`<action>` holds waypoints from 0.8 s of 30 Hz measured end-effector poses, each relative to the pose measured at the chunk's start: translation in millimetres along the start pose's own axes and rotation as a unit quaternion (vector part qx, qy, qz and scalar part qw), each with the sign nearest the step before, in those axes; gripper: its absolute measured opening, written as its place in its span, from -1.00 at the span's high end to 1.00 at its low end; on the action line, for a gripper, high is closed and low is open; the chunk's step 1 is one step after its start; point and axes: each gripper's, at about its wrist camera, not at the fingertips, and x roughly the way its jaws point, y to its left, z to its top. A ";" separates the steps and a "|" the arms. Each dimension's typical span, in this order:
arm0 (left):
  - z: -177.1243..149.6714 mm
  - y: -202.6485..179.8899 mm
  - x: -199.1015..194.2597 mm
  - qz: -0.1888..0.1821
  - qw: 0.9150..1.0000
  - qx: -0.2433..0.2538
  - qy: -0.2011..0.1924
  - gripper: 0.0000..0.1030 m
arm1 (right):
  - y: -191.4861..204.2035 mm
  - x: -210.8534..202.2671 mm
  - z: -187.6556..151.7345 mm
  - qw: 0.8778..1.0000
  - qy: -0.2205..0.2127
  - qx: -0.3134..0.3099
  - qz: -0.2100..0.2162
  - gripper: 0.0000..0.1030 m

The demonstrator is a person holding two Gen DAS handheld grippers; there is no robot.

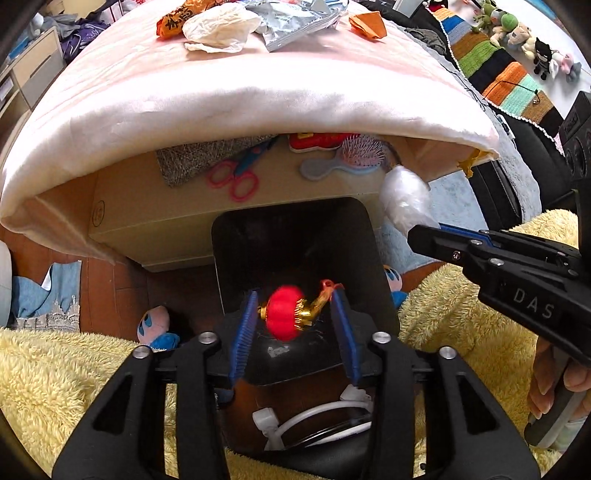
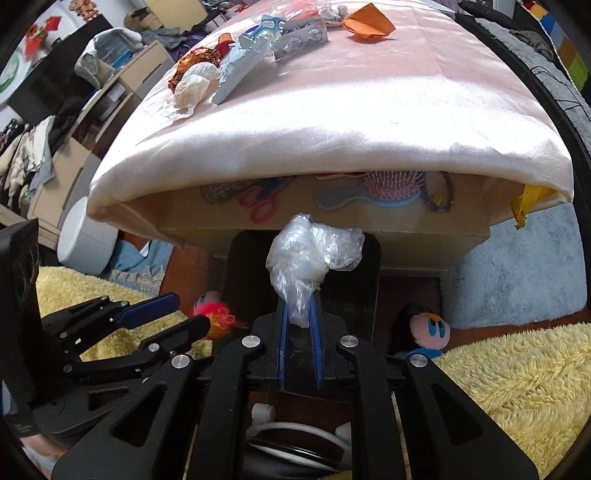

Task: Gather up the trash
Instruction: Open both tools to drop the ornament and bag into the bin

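The pink satin-covered tabletop [image 1: 258,92] rises beyond both claws with more litter on its far end, a crumpled white plastic bag [image 1: 218,27] and a folded orange paper scrap [image 1: 369,24], so collecting looks unfinished. Directly beneath the claws stands the black square bin [image 1: 295,243], which explains why both point steeply down. The left claw [image 1: 295,314] has its pads spread clear of the small red lantern ornament with gold tassel [image 1: 282,312], apparently dropping it, while the right claw [image 2: 299,325] pinches the tail of a crumpled clear plastic wrapper [image 2: 310,254].
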 end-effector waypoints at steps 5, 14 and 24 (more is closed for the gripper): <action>1.2 3.2 -0.9 0.005 1.000 -0.005 -0.002 -0.04 | -4.2 -4.3 4.0 1.000 -0.013 0.013 0.005 0.13; 11.6 9.6 -31.2 0.040 0.998 -0.007 -0.049 -0.66 | -16.8 -35.9 16.9 0.996 -0.075 0.035 -0.024 -0.61; 32.0 22.2 -62.8 0.046 0.994 -0.024 -0.093 -0.82 | -32.9 -67.6 42.5 0.990 -0.129 0.056 -0.024 -0.78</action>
